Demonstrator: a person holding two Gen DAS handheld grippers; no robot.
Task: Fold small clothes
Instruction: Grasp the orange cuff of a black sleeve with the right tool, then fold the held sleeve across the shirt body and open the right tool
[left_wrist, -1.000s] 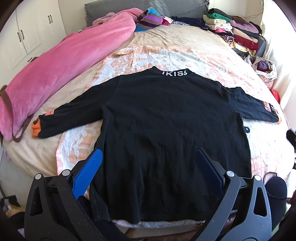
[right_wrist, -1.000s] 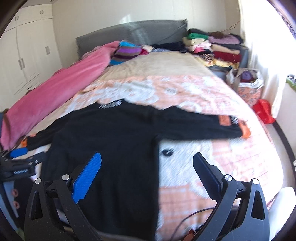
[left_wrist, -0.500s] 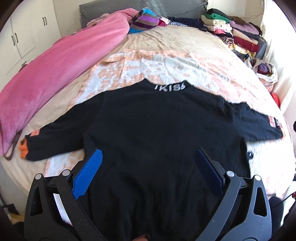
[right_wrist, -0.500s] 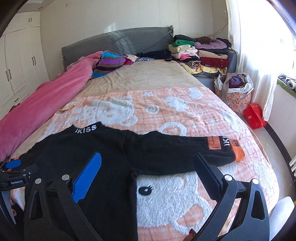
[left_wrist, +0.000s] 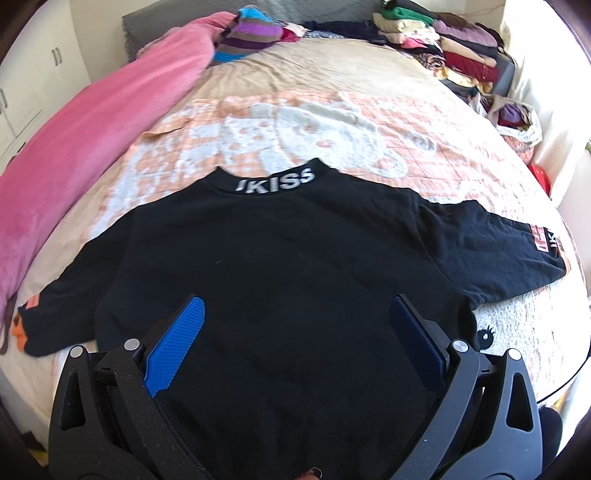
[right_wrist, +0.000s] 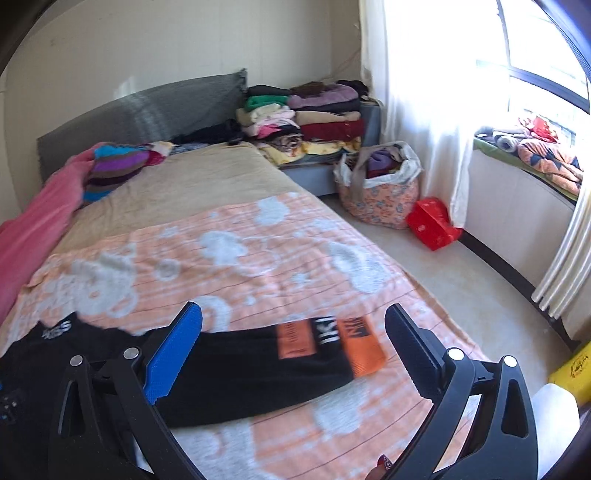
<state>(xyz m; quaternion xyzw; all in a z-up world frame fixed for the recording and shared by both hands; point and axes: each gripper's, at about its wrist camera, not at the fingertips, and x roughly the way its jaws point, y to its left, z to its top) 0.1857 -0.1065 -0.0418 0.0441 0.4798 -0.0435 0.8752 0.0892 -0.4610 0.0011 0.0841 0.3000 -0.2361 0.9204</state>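
Note:
A black long-sleeved top (left_wrist: 288, 266) lies flat on the bed with both sleeves spread and white "KISS" lettering (left_wrist: 277, 181) on its collar. My left gripper (left_wrist: 297, 306) hovers open over the lower middle of the top, holding nothing. In the right wrist view the top's right sleeve (right_wrist: 266, 365) stretches across, ending in an orange cuff (right_wrist: 360, 345). My right gripper (right_wrist: 293, 314) stands open just above that sleeve near the cuff, with nothing between its fingers. The left sleeve's orange cuff (left_wrist: 20, 325) sits at the bed's left edge.
An orange-and-white blanket (left_wrist: 332, 122) covers the bed under the top. A pink duvet (left_wrist: 92, 122) runs along the left side. Folded clothes (right_wrist: 314, 114) are stacked at the head end right. A floral bag (right_wrist: 380, 192) and red box (right_wrist: 432, 223) sit on the floor.
The left gripper has moved forward over the top's body. The right gripper has swung right and forward, now over the right sleeve's cuff. Both stay open.

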